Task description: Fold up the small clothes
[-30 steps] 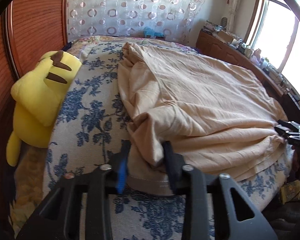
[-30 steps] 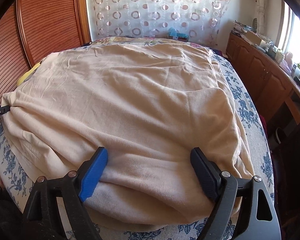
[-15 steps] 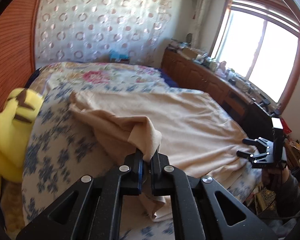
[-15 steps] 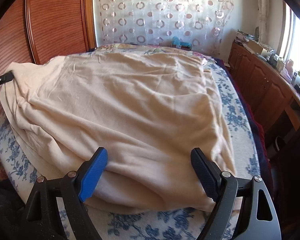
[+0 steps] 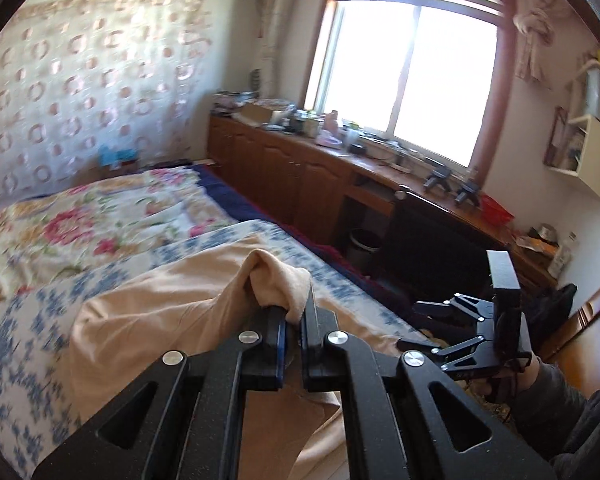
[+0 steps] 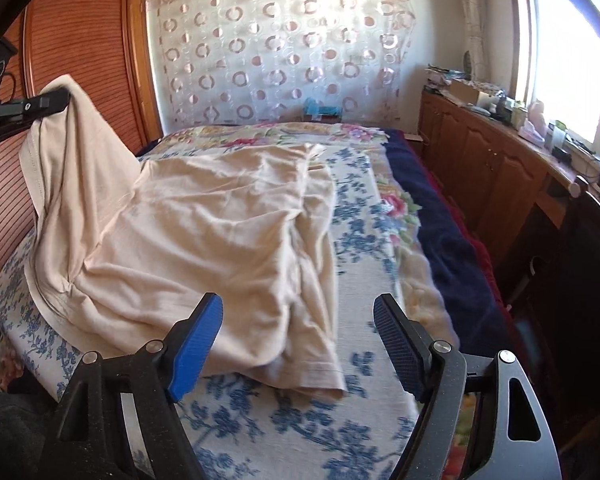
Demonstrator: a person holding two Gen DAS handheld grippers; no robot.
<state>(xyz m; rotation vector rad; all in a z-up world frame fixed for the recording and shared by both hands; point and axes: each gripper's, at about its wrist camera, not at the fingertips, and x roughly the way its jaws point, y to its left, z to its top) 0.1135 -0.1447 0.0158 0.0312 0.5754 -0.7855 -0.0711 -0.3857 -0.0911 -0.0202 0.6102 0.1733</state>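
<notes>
Beige shirt [image 6: 220, 232], rumpled on bed, one corner lifted

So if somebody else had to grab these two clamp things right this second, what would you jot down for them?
Left gripper: shut on one edge of the beige garment, lifted above the bed.
Right gripper: open, holding nothing, hovering just past the garment's near hem.
The rest of the garment lies rumpled on the blue floral bedspread.
Done: one side picked up.
Left: carry that side across, lay it down, smooth it, finish the folds.
</notes>
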